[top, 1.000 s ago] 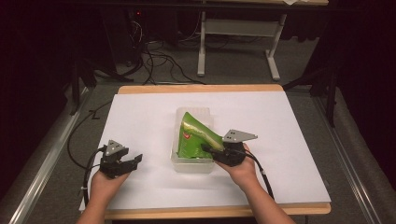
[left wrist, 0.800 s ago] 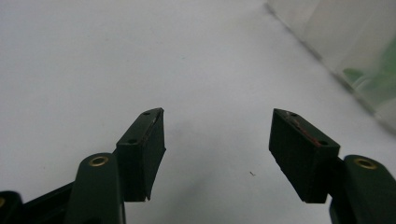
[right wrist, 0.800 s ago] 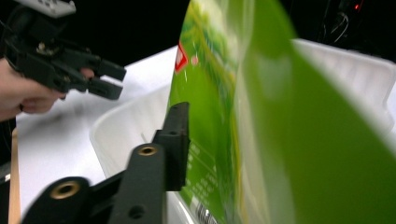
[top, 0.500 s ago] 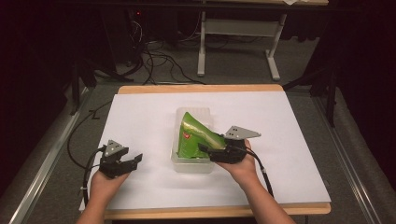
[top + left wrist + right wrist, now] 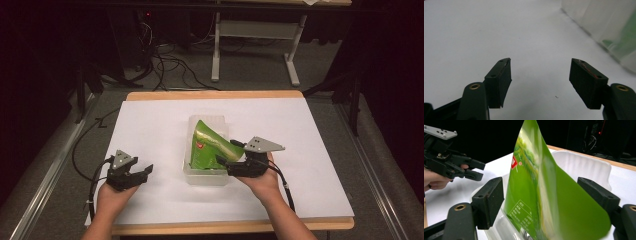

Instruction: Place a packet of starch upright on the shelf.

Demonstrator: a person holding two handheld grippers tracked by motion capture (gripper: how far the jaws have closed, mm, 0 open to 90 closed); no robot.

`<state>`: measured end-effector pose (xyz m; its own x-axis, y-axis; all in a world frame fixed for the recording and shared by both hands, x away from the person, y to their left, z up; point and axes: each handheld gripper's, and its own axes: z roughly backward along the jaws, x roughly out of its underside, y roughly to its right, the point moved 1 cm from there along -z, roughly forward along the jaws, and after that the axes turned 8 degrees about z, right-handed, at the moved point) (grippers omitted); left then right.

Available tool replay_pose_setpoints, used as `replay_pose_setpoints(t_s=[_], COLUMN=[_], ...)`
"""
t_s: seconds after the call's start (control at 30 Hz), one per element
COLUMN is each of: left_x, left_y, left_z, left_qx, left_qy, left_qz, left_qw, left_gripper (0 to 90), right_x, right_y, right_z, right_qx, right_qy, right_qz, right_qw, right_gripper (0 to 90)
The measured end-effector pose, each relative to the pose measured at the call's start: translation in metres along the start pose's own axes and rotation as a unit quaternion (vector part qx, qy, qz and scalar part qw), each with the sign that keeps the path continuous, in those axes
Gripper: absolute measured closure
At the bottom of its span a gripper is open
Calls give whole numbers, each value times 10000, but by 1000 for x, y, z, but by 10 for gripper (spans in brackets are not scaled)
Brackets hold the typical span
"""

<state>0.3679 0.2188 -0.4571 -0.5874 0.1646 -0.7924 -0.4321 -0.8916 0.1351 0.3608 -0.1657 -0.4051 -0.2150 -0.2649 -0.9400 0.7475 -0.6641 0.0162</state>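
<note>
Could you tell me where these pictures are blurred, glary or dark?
High view: the white table is brightly lit, the room behind dark. Left gripper view: the open jaws are sharp, the tub at upper right is out of focus. Right gripper view: the green pouch is soft, with glare streaks down its front, and the background is black.

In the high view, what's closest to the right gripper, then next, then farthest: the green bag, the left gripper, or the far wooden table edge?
1. Green bag, right between the right gripper's jaws.
2. Left gripper, off to the left.
3. Wooden table edge, at the far side.
</note>
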Motion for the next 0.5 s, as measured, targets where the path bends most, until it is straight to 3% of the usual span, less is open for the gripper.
replay_pose_setpoints(t_s=[0.5], left_x=[-1], left_y=[0], left_z=[1], left_qx=[36], left_qy=[41], left_qz=[-22], left_qw=[10000], left_gripper=[345], right_x=[13], right_y=[-11], right_z=[29], right_qx=[125], right_qy=[-140], right_qz=[31], right_qw=[9998], right_gripper=[236])
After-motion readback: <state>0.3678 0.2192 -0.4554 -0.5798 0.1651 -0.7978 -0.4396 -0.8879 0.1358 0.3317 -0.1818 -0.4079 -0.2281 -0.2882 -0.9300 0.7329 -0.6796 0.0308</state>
